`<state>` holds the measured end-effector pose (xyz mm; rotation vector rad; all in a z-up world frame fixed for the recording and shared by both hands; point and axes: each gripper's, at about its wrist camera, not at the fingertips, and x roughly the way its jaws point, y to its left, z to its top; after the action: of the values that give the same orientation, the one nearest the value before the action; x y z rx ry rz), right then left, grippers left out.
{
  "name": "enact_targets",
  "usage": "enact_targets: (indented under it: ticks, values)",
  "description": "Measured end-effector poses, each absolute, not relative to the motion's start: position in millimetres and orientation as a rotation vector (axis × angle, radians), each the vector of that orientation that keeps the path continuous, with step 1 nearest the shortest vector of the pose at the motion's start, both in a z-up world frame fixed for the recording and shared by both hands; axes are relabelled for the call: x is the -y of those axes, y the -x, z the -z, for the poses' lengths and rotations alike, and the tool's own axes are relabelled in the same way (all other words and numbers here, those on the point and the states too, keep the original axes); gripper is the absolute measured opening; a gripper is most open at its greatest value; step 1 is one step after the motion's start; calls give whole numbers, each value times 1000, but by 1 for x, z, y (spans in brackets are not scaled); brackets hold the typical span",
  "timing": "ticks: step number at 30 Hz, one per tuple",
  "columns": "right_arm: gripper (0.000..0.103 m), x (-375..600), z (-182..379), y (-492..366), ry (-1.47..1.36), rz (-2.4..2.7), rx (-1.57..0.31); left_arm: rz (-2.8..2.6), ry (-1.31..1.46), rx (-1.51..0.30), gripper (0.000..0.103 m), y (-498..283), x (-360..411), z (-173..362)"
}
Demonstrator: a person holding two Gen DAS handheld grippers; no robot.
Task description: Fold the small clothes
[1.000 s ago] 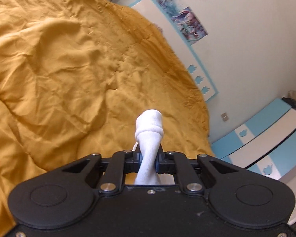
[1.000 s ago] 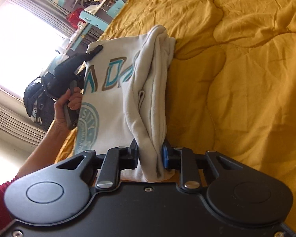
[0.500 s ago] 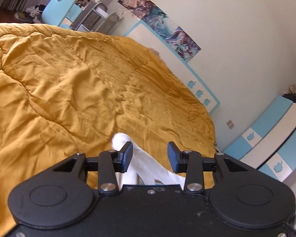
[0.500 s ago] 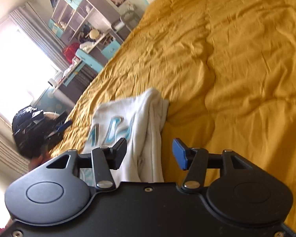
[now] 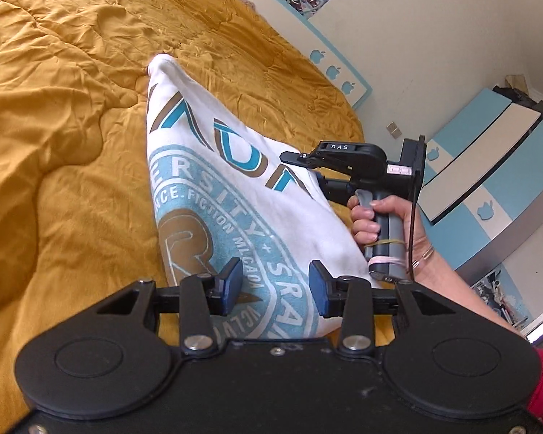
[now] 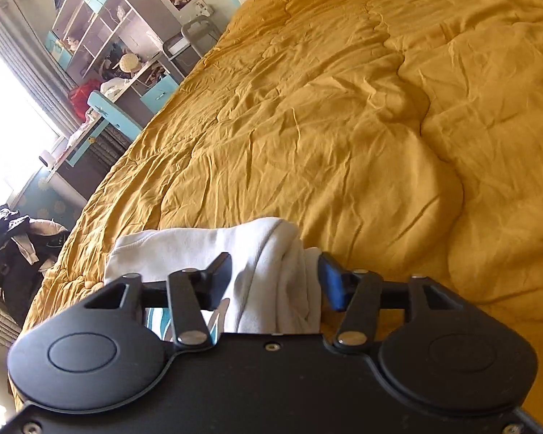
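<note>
Hand-held gripper just above shirt

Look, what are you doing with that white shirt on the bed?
A person is folding a white shirt on the yellow bedspread, holding a gripper in each hand. The left gripper hangs over the printed front; its jaws have just been opening and grip nothing. The right gripper is at the shirt's bunched edge; its jaws have just been closing with that fabric between them, though it does not look pinched yet.
</note>
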<state>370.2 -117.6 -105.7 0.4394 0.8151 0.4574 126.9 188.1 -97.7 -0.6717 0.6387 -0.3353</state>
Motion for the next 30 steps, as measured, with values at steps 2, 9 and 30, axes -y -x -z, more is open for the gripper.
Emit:
enact_targets:
  ticks: [2,9,30]
  values:
    - [17,114,98,-363,-414,-453,-769,336,689,-640,40,-128,-188,102]
    - [13,104,116,-382,-324,-398,-797,329,623,-650,44,-134,-183,99]
    - [30,172,91,-166,-146,-374,-675,221,564,-677,46,-138,-165,87]
